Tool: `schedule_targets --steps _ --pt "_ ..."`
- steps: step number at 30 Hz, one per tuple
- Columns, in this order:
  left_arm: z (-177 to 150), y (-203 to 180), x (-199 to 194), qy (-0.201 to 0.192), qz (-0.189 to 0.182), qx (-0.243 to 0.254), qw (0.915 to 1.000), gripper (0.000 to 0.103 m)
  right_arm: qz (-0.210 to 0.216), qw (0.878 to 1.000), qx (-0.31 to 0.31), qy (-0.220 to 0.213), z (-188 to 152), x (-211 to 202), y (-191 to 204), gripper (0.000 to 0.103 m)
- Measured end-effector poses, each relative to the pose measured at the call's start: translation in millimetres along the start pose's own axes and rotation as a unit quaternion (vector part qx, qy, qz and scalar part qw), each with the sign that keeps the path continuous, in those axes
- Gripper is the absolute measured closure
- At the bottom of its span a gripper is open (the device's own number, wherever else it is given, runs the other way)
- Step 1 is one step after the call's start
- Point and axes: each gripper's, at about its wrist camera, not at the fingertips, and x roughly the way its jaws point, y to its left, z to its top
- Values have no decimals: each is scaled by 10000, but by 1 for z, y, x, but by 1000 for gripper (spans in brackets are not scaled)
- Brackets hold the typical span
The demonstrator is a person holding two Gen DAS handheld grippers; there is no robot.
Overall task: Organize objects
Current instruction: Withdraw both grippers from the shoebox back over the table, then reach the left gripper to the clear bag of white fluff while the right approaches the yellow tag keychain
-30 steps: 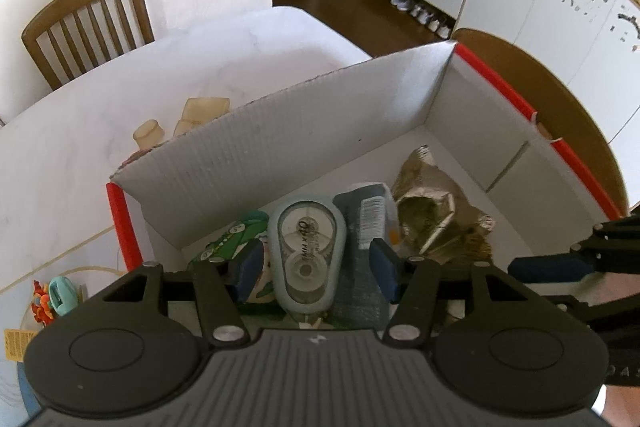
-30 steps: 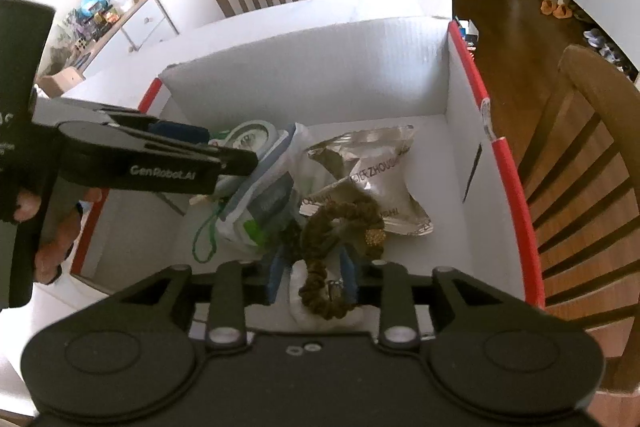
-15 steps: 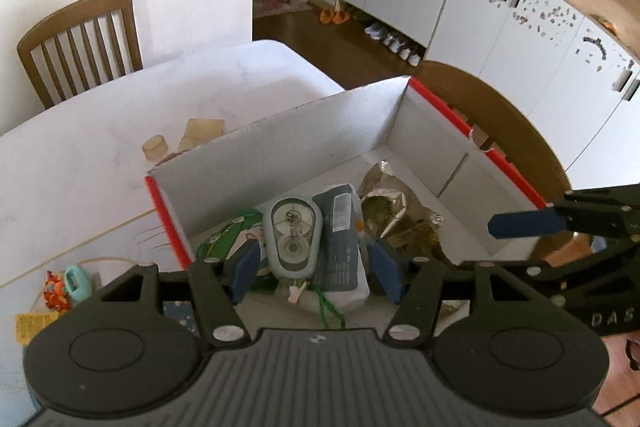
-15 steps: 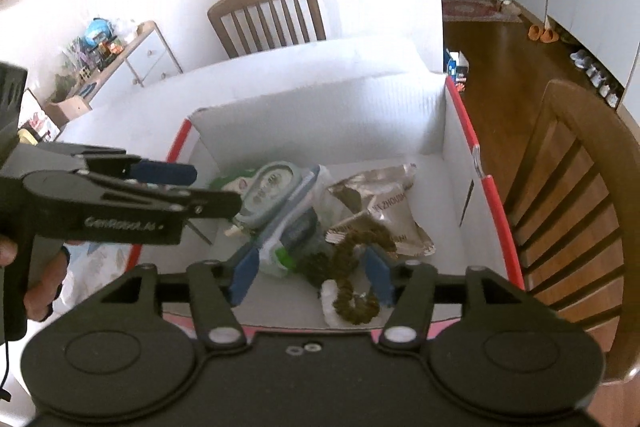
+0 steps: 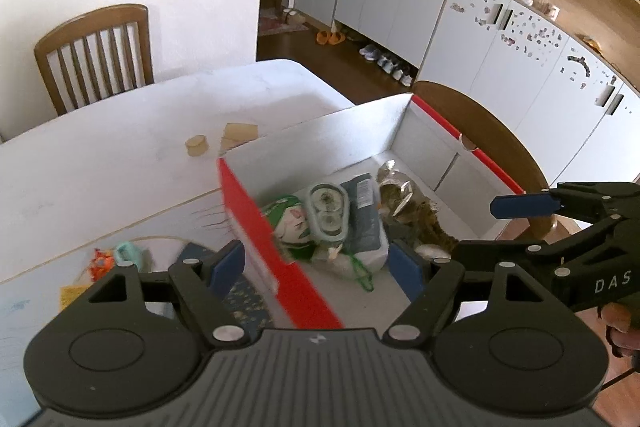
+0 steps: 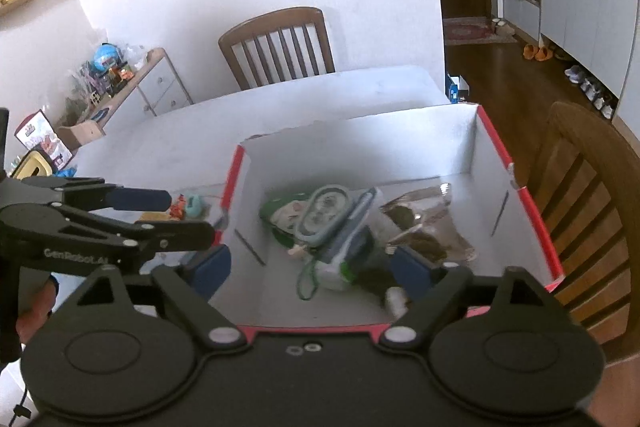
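Observation:
A white cardboard box (image 5: 256,223) with a red rim (image 6: 532,211) stands on the table. Inside lie a grey-green correction tape (image 5: 326,211) (image 6: 324,215), a green packet (image 5: 292,223), a blue-grey packet (image 5: 364,215), a silver snack bag (image 5: 396,187) (image 6: 432,203) and a brown bead string (image 5: 432,227) (image 6: 424,245). My left gripper (image 5: 316,267) (image 6: 176,217) hovers over the box's left wall, jaws opening, nothing between them. My right gripper (image 6: 312,267) (image 5: 492,227) hangs above the box's near edge, jaws also opening and holding nothing.
On the white table (image 5: 120,147) left of the box lie two wooden pieces (image 5: 196,145), an orange toy (image 5: 100,261), a teal toy (image 5: 126,253), a yellow card (image 5: 72,297) and a dark patterned item (image 5: 240,303). Wooden chairs (image 5: 96,55) (image 6: 592,207) stand at the far side and right.
Both grippers rose and drew back from the box while their jaws spread. The left one let go of the correction tape, the right one the bead string; both things stay in the box.

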Motion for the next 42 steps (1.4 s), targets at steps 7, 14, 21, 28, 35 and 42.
schedule_targets --steps 7,14,21,28,35,42 --pt "-14 28 -23 -36 142 -94 9998 24 72 9999 -26 -97 -7 0 35 9" --pt "-30 60 -45 -169 200 -258 9993 24 155 9998 -124 -46 -16 7 72 9" --pt "-44 93 -62 -274 177 -346 9989 10 247 9991 -315 108 -23 18 110 9" --pt "-63 129 -71 -330 134 -452 9983 6 227 9987 -395 214 -20 32 132 9" --pt "-88 170 -73 -369 208 -855 9954 2 178 9980 -502 346 -14 51 146 9" --pt "-121 190 -73 -331 393 -754 9958 0 149 9971 -566 489 -8 75 159 9"
